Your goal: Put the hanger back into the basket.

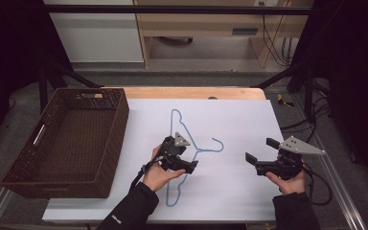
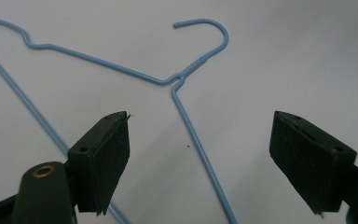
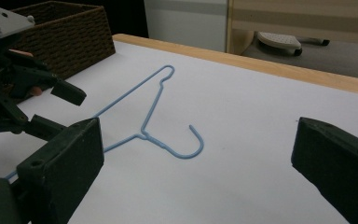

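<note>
Blue wire hanger (image 1: 191, 148) lies flat on the white sheet (image 1: 239, 120). Left gripper (image 2: 198, 158) straddles its shoulder wire, jaws wide, likely lining up a grasp. Right gripper (image 1: 261, 155) waits open, well apart.

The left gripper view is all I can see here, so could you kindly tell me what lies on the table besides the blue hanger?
Observer: A brown wicker basket stands at the table's left edge, apart from the blue hanger.
Operator: Is anything in it?
Observer: Nothing that shows from the high view.
Operator: Where is the right gripper?
Observer: The right gripper hovers right of the hanger's hook, jaws open, holding nothing.
Operator: And mine, from above?
Observer: The left gripper hangs over the hanger's neck, jaws open astride one wire arm.
</note>
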`<state>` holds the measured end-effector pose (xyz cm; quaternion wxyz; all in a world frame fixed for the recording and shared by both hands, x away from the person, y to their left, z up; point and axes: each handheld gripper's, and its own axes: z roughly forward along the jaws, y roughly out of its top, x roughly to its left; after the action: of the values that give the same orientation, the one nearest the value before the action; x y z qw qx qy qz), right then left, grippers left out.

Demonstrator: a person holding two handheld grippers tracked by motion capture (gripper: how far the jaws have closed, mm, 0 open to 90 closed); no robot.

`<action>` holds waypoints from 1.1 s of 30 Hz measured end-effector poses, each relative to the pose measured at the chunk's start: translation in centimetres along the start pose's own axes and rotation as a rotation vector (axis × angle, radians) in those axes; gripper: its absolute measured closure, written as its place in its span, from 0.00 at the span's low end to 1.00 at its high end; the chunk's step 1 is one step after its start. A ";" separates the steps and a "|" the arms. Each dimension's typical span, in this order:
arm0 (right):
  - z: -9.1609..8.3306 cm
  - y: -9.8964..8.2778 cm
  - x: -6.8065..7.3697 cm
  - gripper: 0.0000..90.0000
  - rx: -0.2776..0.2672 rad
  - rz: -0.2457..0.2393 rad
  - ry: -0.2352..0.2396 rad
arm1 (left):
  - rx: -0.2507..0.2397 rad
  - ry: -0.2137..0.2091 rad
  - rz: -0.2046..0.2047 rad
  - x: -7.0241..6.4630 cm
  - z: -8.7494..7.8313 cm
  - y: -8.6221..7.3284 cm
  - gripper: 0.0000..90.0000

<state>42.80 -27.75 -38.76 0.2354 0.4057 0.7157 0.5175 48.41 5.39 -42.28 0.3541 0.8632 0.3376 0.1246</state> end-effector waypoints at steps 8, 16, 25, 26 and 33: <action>0.0 0.0 0.1 0.03 -0.005 0.020 0.002 | 0.031 0.008 0.008 -0.1 1.0 0.0 0.26; 0.0 0.0 0.0 0.03 0.004 0.002 0.002 | 0.051 0.003 0.000 -0.3 2.0 0.1 0.33; 0.0 0.0 0.0 0.03 0.002 0.007 0.002 | 0.086 -0.004 -0.006 -0.5 3.5 0.0 0.40; 0.0 0.0 0.0 0.03 0.003 0.006 0.002 | 0.090 -0.004 -0.004 -0.5 3.7 0.0 0.40; 0.0 0.0 -0.1 0.03 0.001 0.010 0.002 | 0.131 -0.002 -0.006 -0.5 4.7 -0.2 0.46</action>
<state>42.83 -27.80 -38.81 0.2319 0.4090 0.7142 0.5185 50.07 2.73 -45.78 0.2975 0.8837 0.3472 0.1003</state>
